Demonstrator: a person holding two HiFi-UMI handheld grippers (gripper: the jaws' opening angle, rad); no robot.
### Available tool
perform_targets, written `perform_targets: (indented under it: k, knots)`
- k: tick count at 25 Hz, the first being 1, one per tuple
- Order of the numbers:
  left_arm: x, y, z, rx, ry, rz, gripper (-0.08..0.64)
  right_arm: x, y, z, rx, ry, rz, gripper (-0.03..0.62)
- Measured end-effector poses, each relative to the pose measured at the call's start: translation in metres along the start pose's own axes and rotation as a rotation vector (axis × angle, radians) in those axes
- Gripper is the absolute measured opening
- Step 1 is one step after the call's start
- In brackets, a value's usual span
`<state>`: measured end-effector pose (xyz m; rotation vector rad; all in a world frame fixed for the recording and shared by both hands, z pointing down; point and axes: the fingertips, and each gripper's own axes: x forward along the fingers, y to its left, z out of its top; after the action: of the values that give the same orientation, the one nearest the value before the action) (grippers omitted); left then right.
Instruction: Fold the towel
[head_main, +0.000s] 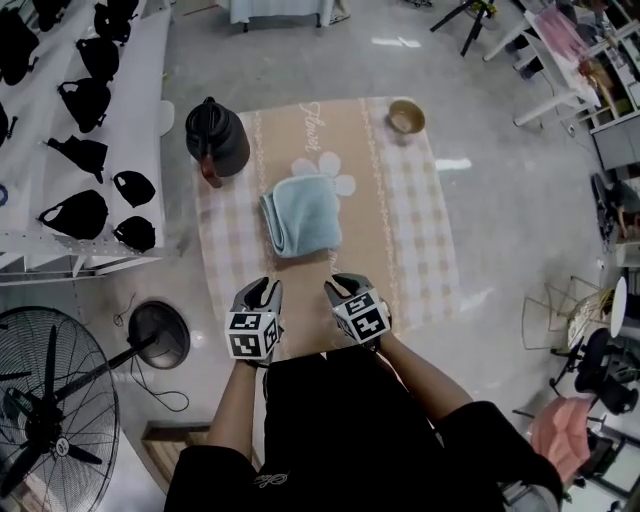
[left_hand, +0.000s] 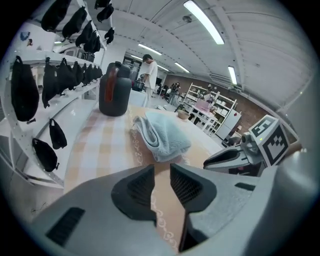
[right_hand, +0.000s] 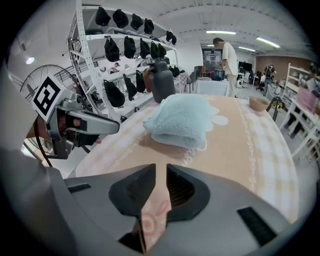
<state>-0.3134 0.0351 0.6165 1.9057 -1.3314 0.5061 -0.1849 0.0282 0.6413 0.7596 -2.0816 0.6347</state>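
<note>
**Folded towel at mid-table, both grippers at the near edge of the cloth**

The pale blue towel lies folded into a thick bundle in the middle of the checked tan tablecloth, its rounded fold towards the left. It is free of both grippers. The left gripper is at the tablecloth's near edge, jaws narrowly apart with tablecloth showing in the gap but not visibly pinched. The right gripper is beside it, its jaws drawn in on a raised fold of the tablecloth. A black jug stands at the far left corner and a small bowl at the far right. A white rack hung with black bags stands left of the table, and a floor fan nearer.
</note>
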Motion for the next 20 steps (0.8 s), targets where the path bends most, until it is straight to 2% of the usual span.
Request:
perform_targets:
  k: [2,5,10,13,16,20]
  knots:
    - [-0.001,-0.007,-0.01,-0.011,0.034,0.044,0.018,-0.011,-0.009,-0.007,-0.01,-0.004,-0.029,0.013]
    - [-0.004,-0.021,-0.018,-0.03,0.05,0.09,0.005,-0.024,-0.017,-0.014,-0.016,-0.026,-0.029,0.005]
    - [-0.014,-0.05,-0.004,-0.044,0.011,0.106,0.005,-0.052,-0.027,-0.01,-0.021,-0.068,-0.031,0.003]
    - [-0.024,-0.063,0.023,-0.042,-0.06,0.121,0.005,-0.074,-0.035,0.015,-0.027,-0.14,-0.052,0.003]
    - [-0.038,-0.073,0.063,0.024,-0.151,0.149,0.005,-0.101,-0.041,0.047,-0.021,-0.223,-0.066,0.003]
    - [-0.066,-0.084,0.134,0.096,-0.309,0.169,0.005,-0.15,-0.052,0.113,-0.034,-0.401,-0.111,0.003]
